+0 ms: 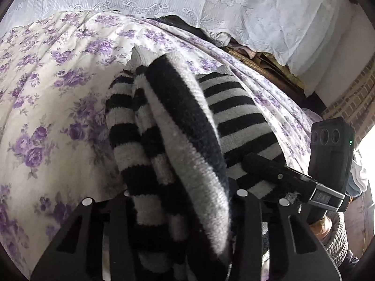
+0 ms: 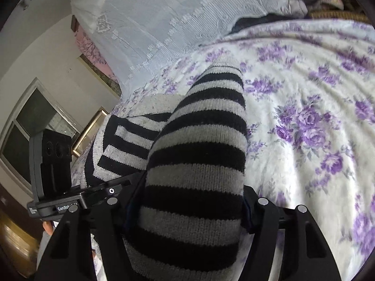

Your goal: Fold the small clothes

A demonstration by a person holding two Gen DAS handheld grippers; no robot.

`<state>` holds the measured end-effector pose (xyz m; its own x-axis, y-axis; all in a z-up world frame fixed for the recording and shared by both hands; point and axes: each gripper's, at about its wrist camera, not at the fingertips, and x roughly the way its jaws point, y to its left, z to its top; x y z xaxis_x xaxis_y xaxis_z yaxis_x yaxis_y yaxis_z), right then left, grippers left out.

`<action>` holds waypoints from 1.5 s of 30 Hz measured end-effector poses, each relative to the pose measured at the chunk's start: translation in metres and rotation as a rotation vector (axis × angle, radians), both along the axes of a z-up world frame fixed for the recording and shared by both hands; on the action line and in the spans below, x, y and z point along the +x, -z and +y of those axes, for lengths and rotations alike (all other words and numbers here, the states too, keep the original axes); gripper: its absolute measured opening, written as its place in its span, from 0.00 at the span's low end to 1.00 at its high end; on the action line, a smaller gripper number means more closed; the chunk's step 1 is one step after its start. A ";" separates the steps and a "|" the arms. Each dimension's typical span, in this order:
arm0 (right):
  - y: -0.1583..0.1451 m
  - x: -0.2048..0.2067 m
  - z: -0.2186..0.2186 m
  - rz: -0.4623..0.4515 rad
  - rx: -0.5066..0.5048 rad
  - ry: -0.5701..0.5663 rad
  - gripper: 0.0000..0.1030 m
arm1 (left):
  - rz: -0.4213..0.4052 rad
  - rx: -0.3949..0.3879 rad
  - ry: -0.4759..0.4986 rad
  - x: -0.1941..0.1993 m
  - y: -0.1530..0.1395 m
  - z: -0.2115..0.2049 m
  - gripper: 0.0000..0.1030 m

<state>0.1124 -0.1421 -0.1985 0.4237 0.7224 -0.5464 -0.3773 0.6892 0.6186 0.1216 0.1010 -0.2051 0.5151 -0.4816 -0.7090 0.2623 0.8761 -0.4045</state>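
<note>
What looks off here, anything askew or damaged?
No damage or spill shows. The striped knit garment is bunched and twisted between the left tool, not flat, and another stretch of it runs through the right tool. It hangs over the floral bedsheet, so no neat fold yet.

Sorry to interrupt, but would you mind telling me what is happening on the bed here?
A person with a handheld gripper in each hand is handling a black-and-grey striped knit garment over a floral bedsheet. The left gripper and right gripper each have a bunched part of it between their fingers. It is not folded flat yet.
</note>
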 end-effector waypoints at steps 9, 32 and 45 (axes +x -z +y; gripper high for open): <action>-0.025 -0.046 0.007 -0.058 0.008 -0.007 0.65 | -0.055 0.011 -0.024 -0.057 -0.025 0.014 0.38; -0.091 -0.157 0.207 -0.156 0.036 -0.454 0.65 | -0.125 0.073 -0.444 -0.238 -0.073 0.196 0.38; -0.114 -0.200 0.359 -0.159 0.060 -0.704 0.65 | -0.126 0.077 -0.733 -0.314 -0.078 0.323 0.38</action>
<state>-0.0871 0.2167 -0.0848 -0.0817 0.8800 -0.4679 -0.8081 0.2163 0.5479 -0.1926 0.4238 -0.1274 0.7645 0.0656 -0.6413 -0.3600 0.8687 -0.3403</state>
